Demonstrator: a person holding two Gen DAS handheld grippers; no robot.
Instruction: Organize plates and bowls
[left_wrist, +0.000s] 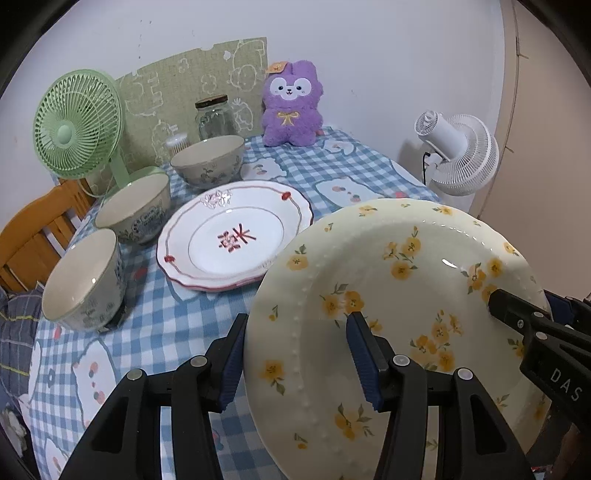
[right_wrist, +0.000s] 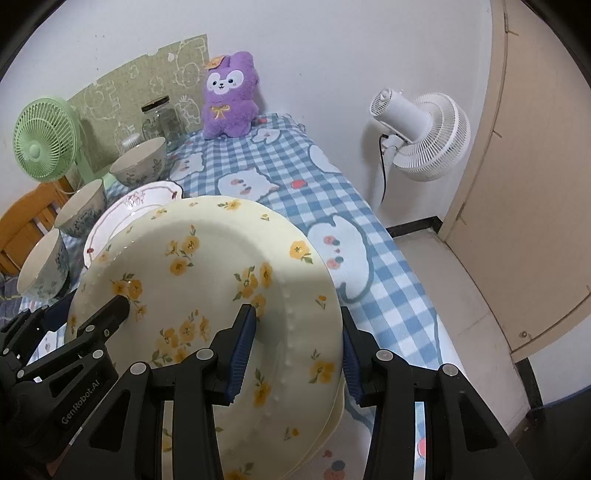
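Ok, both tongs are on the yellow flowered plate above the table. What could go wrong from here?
1. Each tongs, left and right, pinches only a rim of the yellow flowered plate; the glazed, tilted plate could slip out.
2. The right wrist view seems to show a second rim under it, so a lower plate might drop free.
3. Lowered carelessly, it could knock the white plate with red trim or the nearest bowl.
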